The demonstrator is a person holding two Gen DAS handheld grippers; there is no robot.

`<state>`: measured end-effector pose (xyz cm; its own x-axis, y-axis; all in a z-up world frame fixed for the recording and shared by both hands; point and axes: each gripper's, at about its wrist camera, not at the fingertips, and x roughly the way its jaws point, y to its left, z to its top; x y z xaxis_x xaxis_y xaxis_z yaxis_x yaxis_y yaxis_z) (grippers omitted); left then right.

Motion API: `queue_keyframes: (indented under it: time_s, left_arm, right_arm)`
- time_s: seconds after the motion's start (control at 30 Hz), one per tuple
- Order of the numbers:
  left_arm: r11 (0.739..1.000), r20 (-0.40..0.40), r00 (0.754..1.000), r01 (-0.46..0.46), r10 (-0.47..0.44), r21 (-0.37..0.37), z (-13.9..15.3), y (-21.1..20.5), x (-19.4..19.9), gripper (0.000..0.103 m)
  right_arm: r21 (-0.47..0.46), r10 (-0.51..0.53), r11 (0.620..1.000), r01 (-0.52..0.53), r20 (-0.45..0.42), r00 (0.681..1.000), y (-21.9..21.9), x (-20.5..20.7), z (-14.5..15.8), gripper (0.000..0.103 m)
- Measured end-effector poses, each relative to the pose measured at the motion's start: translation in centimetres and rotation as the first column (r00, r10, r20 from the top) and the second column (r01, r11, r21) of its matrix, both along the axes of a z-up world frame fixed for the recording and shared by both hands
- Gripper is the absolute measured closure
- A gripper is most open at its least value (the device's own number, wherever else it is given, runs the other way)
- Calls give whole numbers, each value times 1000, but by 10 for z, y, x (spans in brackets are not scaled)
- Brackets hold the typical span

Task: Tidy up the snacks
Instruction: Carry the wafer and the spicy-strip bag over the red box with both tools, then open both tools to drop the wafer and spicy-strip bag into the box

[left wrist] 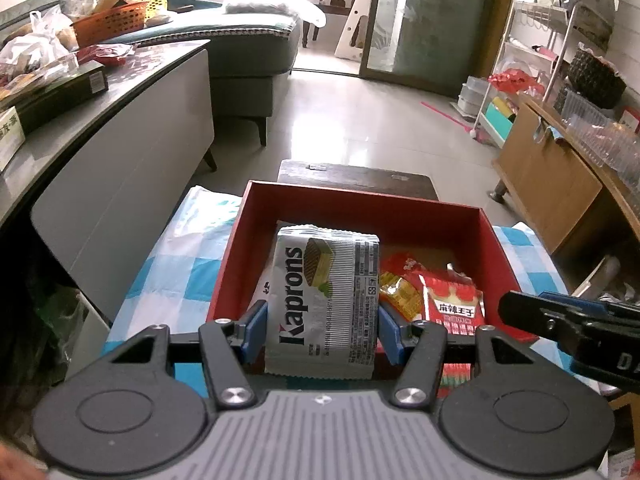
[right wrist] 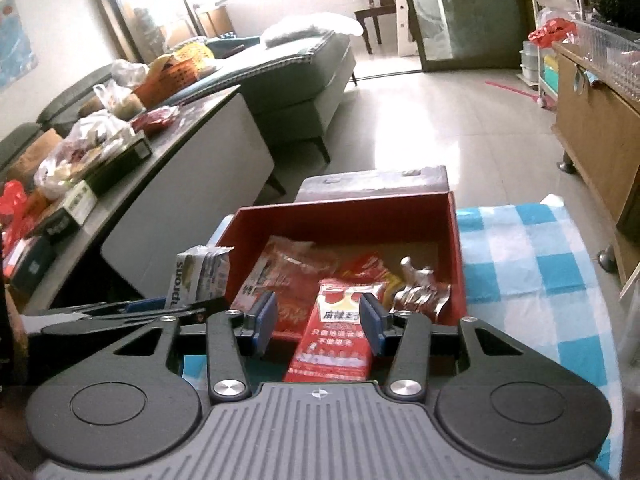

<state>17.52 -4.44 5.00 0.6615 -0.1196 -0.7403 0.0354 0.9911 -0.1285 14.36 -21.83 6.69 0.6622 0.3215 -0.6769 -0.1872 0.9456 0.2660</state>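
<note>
A: What does the left gripper [left wrist: 320,330] hold?

B: It holds a silver wafer pack [left wrist: 324,300] with the word "Kaprons". Both blue pads [left wrist: 256,330] press on its sides, so the jaws stand about half open around it. The pack stands upright over the near edge of the red box [left wrist: 400,208].

A: And the right gripper [right wrist: 320,320]?

B: A red snack packet [right wrist: 340,332] is between its fingers. The pad at 3 o'clock touches the packet. At the 9 o'clock side I see a small gap, so I cannot tell if the grip is firm.

A: Where is the box?

B: On a blue-and-white checked cloth [left wrist: 176,264], at 12 o'clock from both grippers. Inside lie more snacks: a yellow packet [left wrist: 400,292] and some red ones.

A: Something else near?

B: A grey table [left wrist: 120,152] at 10 o'clock, full of bags, and a wooden cabinet [left wrist: 552,184] at 2 o'clock.
</note>
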Motion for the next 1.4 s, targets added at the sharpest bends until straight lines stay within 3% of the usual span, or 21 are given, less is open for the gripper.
queue_keyframes:
  time_s: [0.4, 0.8, 1.3, 1.4]
  left_arm:
    - [1000, -64, 998, 18, -17, 15, -18, -6, 18, 52]
    - [999, -62, 998, 29, -28, 17, -19, -11, 32, 48]
    - [997, -96, 993, 68, -64, 42, -25, -17, 18, 44]
    - [997, -102, 993, 71, -66, 42, -26, -18, 17, 44]
  right_arm:
    - [-25, -10, 1000, 7, -120, 993, 4, 21, -34, 47]
    - [-33, -25, 999, 21, -124, 992, 1, 22, -36, 41]
    - [-60, -34, 998, 25, -148, 988, -5, 21, -43, 36]
    - [-61, -25, 998, 16, -147, 989, -3, 19, -42, 30]
